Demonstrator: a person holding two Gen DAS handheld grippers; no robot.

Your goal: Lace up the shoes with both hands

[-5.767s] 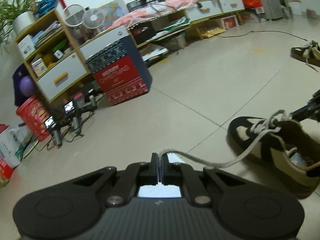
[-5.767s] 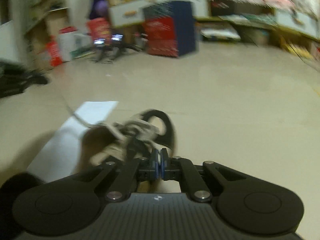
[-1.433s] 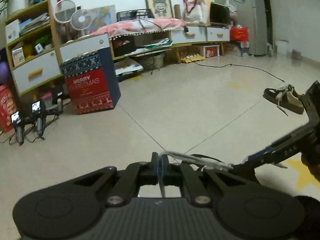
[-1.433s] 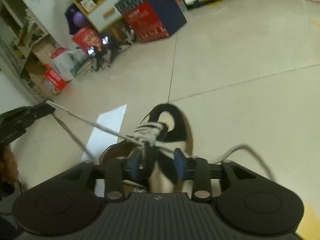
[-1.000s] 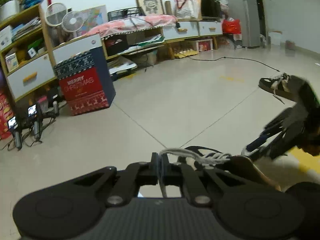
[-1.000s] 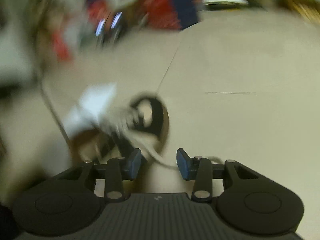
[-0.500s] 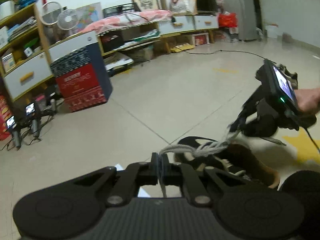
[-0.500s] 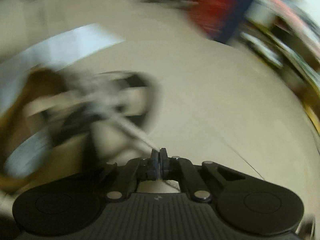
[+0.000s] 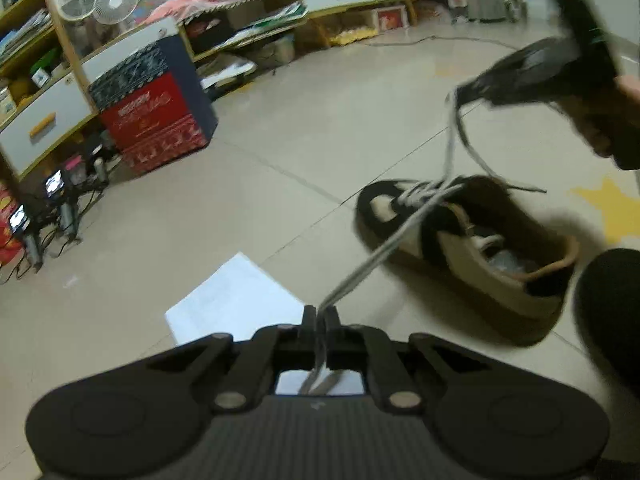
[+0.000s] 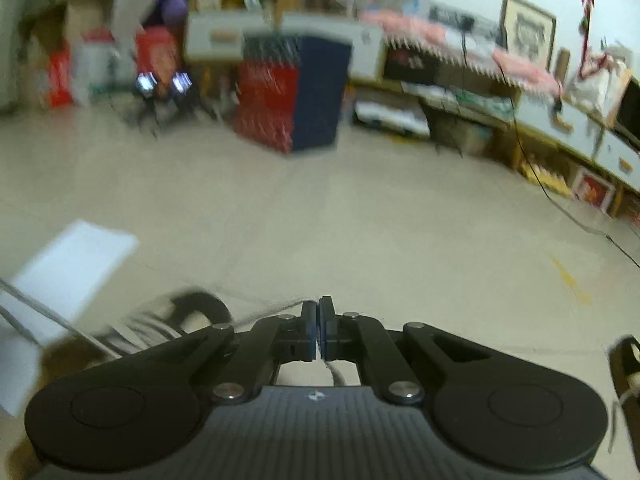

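Left tool (image 9: 320, 316) pinches lace (image 9: 384, 248); box (image 9: 154, 118) lettering unreadable.

Tan-black shoe (image 9: 472, 252) on floor; grey lace (image 9: 384, 252) ends pulled taut.

A pale tiled floor (image 9: 280, 128), crossed by thin grout lines, is seen throughout. A black and tan shoe (image 9: 472, 248) is set on it, toe towards the shelves. A white sheet of paper (image 9: 236, 300) is laid flat near the shoe. A red and navy printed box (image 9: 156, 112) is stood by the shelving, and a yellow star mark (image 9: 612, 208) is seen beyond the shoe
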